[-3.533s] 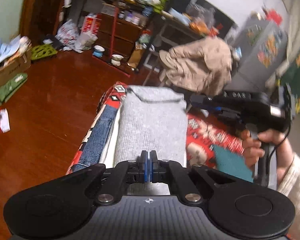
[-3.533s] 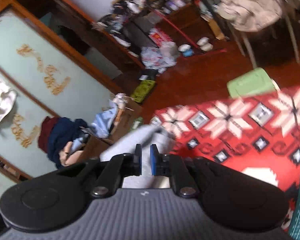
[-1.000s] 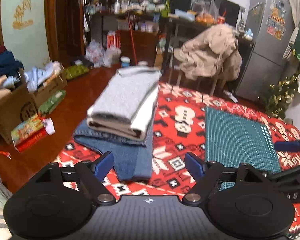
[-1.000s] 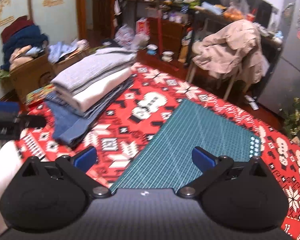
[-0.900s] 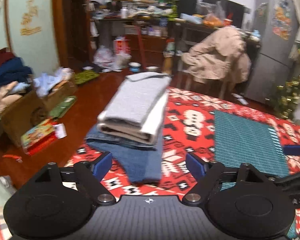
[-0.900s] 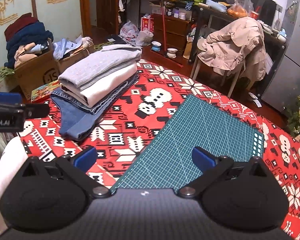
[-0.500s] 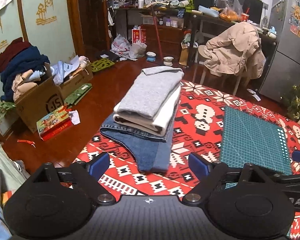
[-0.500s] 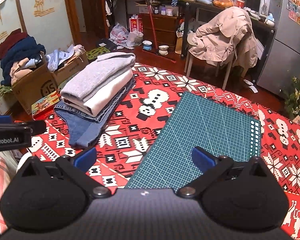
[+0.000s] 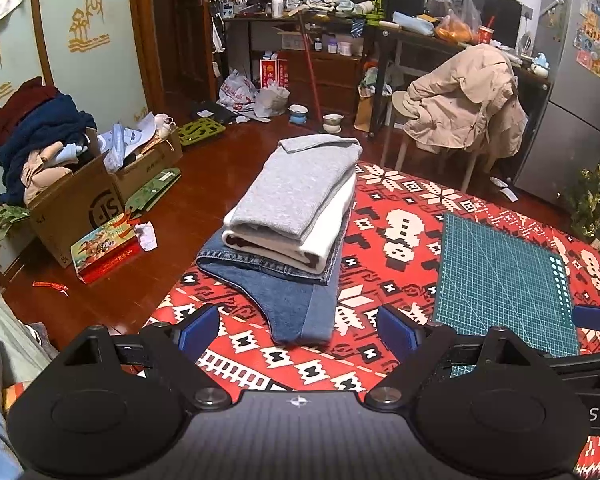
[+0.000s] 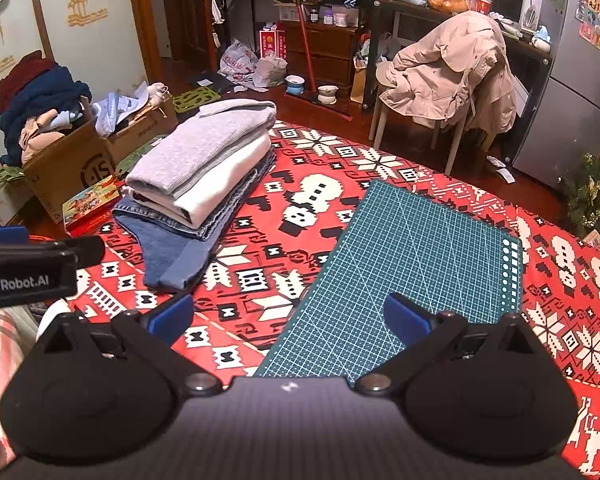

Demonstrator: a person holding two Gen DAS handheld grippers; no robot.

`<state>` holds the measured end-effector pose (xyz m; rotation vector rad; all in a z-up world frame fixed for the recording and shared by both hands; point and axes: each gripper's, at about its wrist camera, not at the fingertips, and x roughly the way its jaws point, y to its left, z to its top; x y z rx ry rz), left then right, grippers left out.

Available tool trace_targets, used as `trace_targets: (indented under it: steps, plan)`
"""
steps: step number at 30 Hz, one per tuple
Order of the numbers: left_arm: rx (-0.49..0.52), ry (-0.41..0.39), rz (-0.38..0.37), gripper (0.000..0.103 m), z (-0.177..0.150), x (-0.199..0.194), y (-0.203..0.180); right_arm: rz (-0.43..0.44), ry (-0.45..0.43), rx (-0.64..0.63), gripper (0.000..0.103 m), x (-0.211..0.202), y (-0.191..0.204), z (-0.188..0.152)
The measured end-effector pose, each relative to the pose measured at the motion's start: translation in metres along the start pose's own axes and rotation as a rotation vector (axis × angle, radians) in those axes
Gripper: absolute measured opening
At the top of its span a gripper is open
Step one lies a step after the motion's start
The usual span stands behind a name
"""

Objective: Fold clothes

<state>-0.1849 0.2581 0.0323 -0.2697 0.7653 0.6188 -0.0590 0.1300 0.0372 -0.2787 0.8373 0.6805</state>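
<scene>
Left wrist view: both grippers, left gripper [image 9: 298, 328] and right gripper [image 10: 290, 318], are now hovering with fingers spread and empty, having released the grey top [image 9: 300, 184] onto the stack [image 9: 284, 248]; that fold looks finished.

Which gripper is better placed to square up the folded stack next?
Left, probably. The left gripper is open with the folded stack straight ahead of it; the right gripper, also open, faces the cutting mat beside the stack.

Black left gripper [image 9: 298, 328], blue pads [image 9: 199, 329], silver screws
</scene>
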Motion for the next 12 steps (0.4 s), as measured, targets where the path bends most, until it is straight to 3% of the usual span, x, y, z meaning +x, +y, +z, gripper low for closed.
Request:
trace_targets:
  steps: [12]
  plan:
    - [0.002,-0.007,-0.007,0.086,0.0004,-0.0025,0.0001,0.012,0.005,-0.003,0.102,0.0015,0.0037,-0.0007]
